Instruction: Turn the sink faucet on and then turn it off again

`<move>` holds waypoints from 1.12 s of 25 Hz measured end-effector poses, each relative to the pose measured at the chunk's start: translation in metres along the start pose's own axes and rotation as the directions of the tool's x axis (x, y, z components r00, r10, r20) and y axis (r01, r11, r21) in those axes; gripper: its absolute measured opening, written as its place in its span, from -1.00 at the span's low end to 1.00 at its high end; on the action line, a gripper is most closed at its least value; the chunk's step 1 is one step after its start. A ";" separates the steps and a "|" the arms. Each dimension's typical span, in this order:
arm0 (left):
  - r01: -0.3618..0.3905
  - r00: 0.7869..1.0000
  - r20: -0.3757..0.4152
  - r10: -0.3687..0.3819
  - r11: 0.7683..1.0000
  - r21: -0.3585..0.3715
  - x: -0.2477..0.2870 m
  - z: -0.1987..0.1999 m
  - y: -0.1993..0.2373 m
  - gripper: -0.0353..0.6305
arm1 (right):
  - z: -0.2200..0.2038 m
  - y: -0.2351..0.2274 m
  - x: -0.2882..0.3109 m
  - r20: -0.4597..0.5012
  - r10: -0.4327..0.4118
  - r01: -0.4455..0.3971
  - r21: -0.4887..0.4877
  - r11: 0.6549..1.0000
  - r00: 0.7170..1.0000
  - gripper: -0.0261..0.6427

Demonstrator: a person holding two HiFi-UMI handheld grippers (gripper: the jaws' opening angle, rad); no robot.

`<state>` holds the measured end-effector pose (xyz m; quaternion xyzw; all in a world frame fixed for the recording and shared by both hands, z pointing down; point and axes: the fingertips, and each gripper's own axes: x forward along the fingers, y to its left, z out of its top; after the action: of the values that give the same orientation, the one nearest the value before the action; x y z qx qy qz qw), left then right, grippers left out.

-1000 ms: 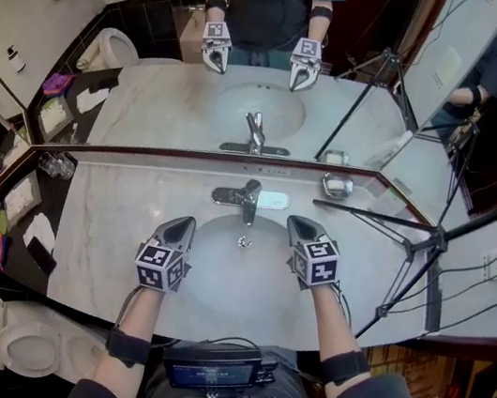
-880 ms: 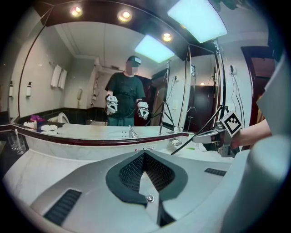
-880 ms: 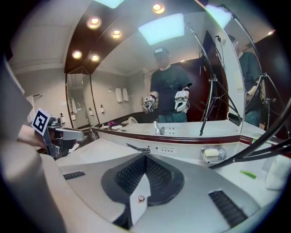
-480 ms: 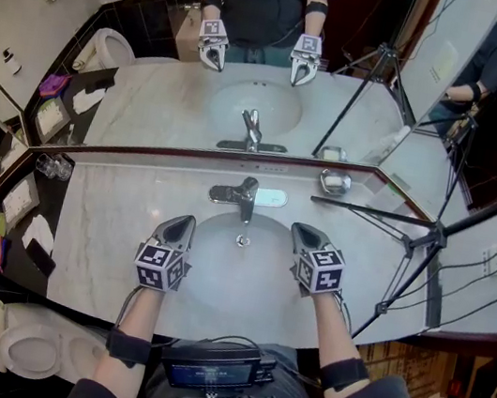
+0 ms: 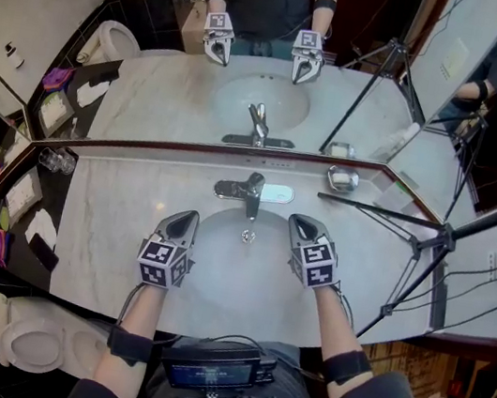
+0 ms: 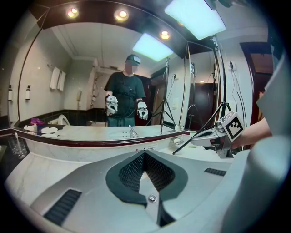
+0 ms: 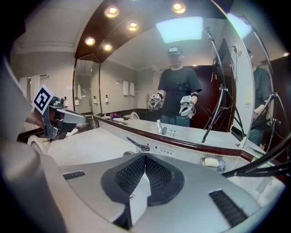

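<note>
Fingers clenched empty on left gripper (image 5: 185,221) and right gripper (image 5: 300,224), I'd nudge the faucet (image 5: 249,192) lever up gently with the right.

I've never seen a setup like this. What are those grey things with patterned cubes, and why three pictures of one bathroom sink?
There is no robot: a person holds two hand-worked grippers, the left gripper and the right gripper. The cubes belong to them. One picture comes from a camera on the person's head, looking down; the other two from cameras riding on each gripper. Both grippers are shut, holding nothing, at either side of the sink, not touching the faucet. A soap dish sits on the counter below the mirror.
</note>
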<state>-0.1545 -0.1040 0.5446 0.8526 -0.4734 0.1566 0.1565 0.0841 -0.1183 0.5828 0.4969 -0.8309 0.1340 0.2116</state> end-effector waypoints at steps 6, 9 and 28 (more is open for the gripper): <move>-0.009 1.000 -0.003 0.009 1.000 -0.003 0.002 0.002 0.007 -0.89 | 0.022 0.013 0.027 -0.035 0.011 -0.019 -0.216 0.976 0.999 -0.64; -0.014 1.000 -0.005 0.014 1.000 -0.004 0.004 0.001 0.009 -0.89 | 0.028 0.019 0.045 -0.049 0.025 -0.039 -0.315 0.948 0.998 -0.47; -0.048 0.999 -0.010 0.048 0.999 -0.024 0.009 -0.004 0.025 -0.89 | 0.017 0.070 0.150 -0.240 0.078 -0.239 -0.773 0.588 0.968 -0.24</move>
<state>-0.1719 -0.1216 0.5547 0.8382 -0.4948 0.1586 0.1654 -0.0436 -0.2085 0.6402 0.2599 -0.8214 -0.1868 0.4721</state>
